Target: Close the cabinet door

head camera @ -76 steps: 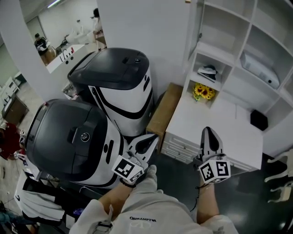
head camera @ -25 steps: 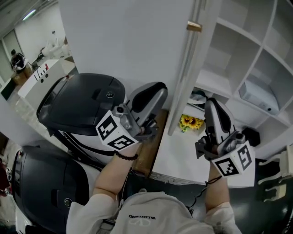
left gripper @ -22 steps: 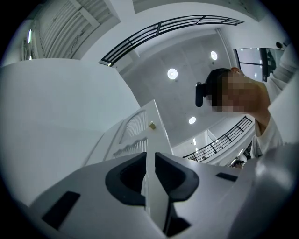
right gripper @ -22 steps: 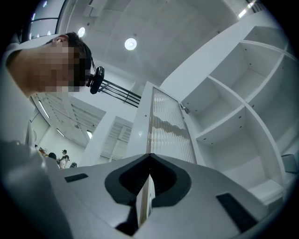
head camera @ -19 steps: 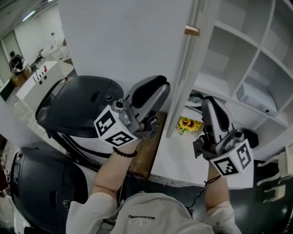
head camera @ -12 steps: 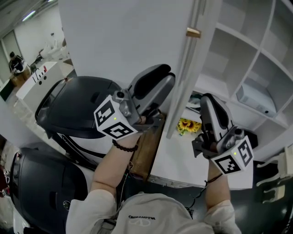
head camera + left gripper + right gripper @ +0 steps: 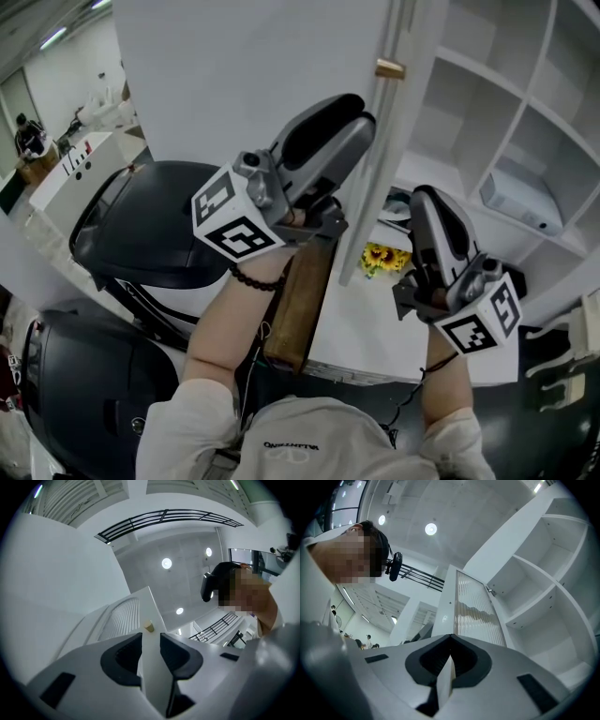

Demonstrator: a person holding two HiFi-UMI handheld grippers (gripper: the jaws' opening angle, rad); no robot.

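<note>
Grey-shelled and black-padded, the left gripper (image 7: 347, 108) is hovering just beside the tall white cabinet door (image 7: 364, 211). Its jaws have just been opening and are now gaping wide on nothing. The door is standing swung out, edge towards us, its small brass knob (image 7: 389, 67) above the jaws. The right gripper (image 7: 424, 199) is waiting pinched together and empty before the open white shelving (image 7: 506, 122). I'd say he's reaching for the door; next it needs taking hold of and swinging rightward.

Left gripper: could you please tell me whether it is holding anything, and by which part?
Nothing is held. The left gripper has just been opening its jaws, which stand apart and empty; the brass knob of the cabinet door lies ahead of them, untouched.
</note>
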